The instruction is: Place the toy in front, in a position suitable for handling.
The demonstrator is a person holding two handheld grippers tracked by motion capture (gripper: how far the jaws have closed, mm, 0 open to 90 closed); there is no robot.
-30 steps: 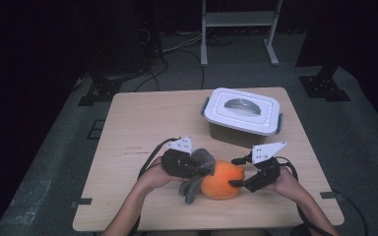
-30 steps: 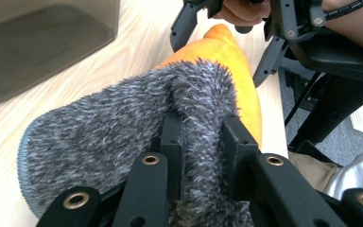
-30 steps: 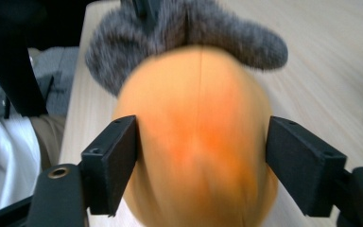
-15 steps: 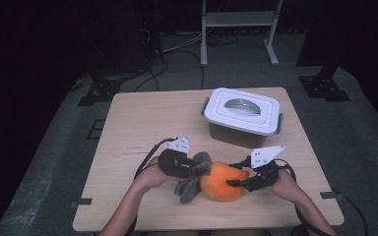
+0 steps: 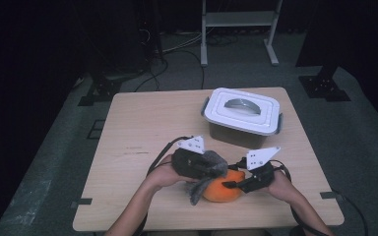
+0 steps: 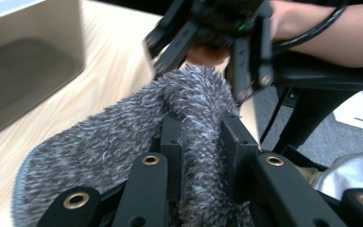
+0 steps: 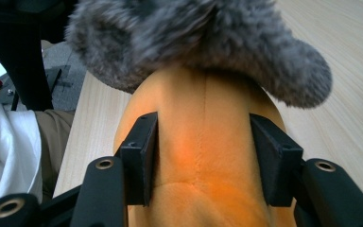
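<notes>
While both grip: one plush toy, near desk [image 5: 142, 128] edge
Left hand-held gripper [image 6: 201, 142]: pinching grey furry part [image 6: 123, 142]
Right hand-held gripper [image 7: 203, 156]: just closed, clamping orange plush body [image 7: 203, 142]
Lidded container [image 5: 243, 115]: behind, apart

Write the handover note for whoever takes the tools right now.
Left tool: shut on the grey furry piece.
Right tool: jaws have just been closing and now press both sides of the orange plush body.
Toy lies at the table's near edge; the lidded bin sits behind it, lid on.
Done: both grips taken.
Left: probably moving the toy; bin unopened.
</notes>
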